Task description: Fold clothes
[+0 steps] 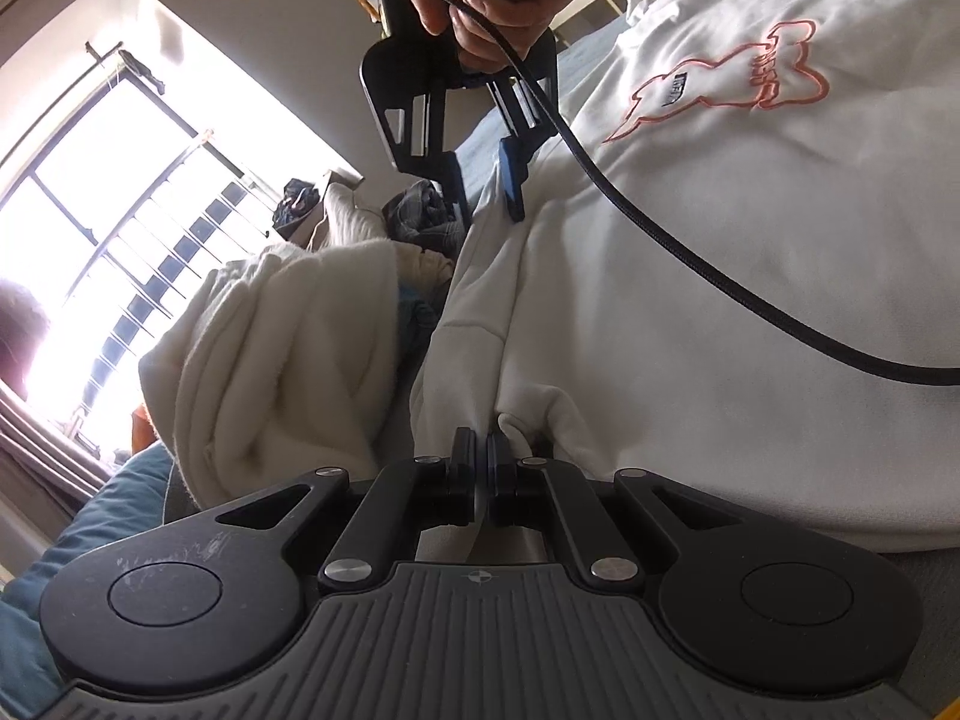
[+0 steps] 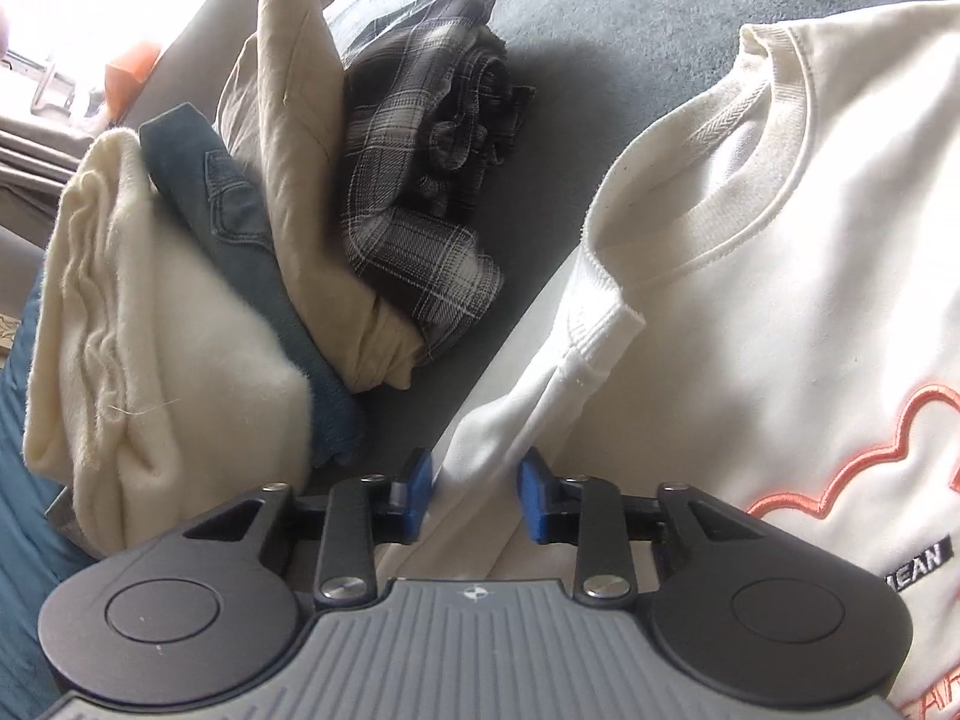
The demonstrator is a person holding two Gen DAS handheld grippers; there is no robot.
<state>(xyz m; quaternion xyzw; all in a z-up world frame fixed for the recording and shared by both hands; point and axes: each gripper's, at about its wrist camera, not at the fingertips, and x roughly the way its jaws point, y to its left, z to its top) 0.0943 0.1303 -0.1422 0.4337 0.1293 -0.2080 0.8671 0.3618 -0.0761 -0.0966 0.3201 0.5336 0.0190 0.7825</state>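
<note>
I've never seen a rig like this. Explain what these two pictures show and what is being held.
No robot here: a person holds a two-finger tool in each hand, each with its own camera looking along its fingers. The left tool is shut on a pinch of the white sweatshirt with orange embroidery. The right tool is open, its blue pads either side of that sweatshirt's edge; the left camera also shows it, gripped by a hand. Beside lies a stack of folded clothes on the grey-blue surface.

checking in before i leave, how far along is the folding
Done: four folded pieces stacked aside, from a cream fleece to a grey plaid shirt. In hand: the white sweatshirt with orange embroidery; left gripper pinches it, right gripper is open around its edge. Left: folding it.
</note>
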